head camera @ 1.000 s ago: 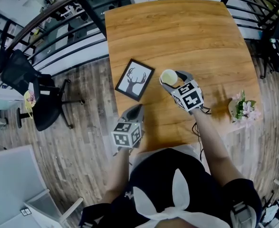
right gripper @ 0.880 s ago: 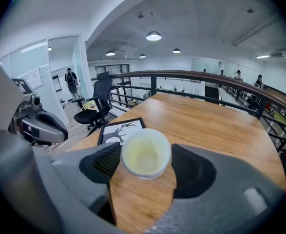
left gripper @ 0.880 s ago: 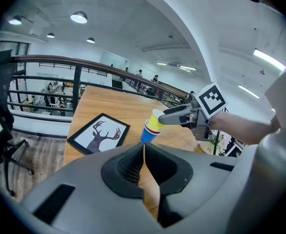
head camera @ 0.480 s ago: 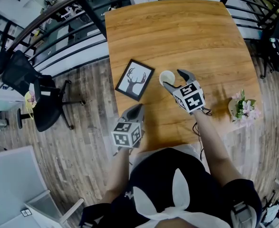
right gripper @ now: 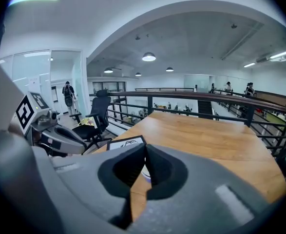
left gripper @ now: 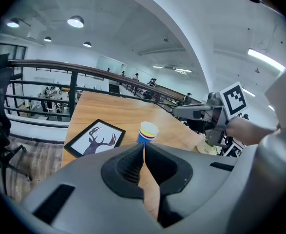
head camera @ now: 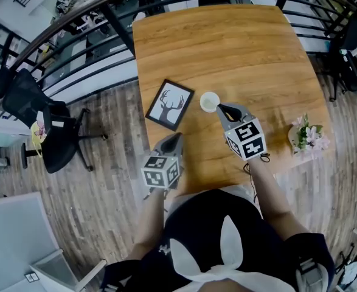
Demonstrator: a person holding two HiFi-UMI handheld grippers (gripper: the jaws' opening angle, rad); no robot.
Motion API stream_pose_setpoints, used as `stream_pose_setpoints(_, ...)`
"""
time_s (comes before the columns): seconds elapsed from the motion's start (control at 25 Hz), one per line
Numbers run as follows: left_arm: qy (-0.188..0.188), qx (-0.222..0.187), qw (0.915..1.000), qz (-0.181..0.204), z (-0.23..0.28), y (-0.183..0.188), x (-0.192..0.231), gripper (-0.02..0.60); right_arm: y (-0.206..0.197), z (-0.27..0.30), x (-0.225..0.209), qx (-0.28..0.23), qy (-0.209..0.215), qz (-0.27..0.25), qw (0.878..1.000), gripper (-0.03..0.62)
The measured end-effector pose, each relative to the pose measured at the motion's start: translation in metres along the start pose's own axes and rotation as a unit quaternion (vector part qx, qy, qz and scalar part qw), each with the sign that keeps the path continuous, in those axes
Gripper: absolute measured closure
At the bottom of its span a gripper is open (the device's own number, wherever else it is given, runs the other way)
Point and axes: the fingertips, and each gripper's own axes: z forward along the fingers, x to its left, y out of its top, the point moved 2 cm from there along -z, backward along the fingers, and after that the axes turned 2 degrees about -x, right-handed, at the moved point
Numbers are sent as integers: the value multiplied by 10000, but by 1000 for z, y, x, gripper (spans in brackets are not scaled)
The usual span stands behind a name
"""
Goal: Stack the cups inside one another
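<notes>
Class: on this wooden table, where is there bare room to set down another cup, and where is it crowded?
Bare: the table from the paper cup to the railing; also the strip between the right gripper and the flower pot. Crowded: the near left, where the deer picture, cup and left gripper cluster.

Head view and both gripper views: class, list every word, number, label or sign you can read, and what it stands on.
No text can be read.
Left gripper and right gripper: cubes carry black-and-white square patterns, no letters.
Framed picture: deer drawing, no caption.
Cup: coloured bands only.
Cream pot: faint marks, too small to read.
</notes>
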Motion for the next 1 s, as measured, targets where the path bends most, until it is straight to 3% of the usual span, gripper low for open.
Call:
stream_pose_setpoints(0.36, -105, -64, 9999, 109, -12, 0, -16, 555, 5, -25, 22, -157, 128, -228, 9995, 595)
stream_pose_setpoints(1.0, -333, -13, 9991, 263, -25, -13, -41, 555, -13, -64, 47, -75, 86, -18, 9999, 597)
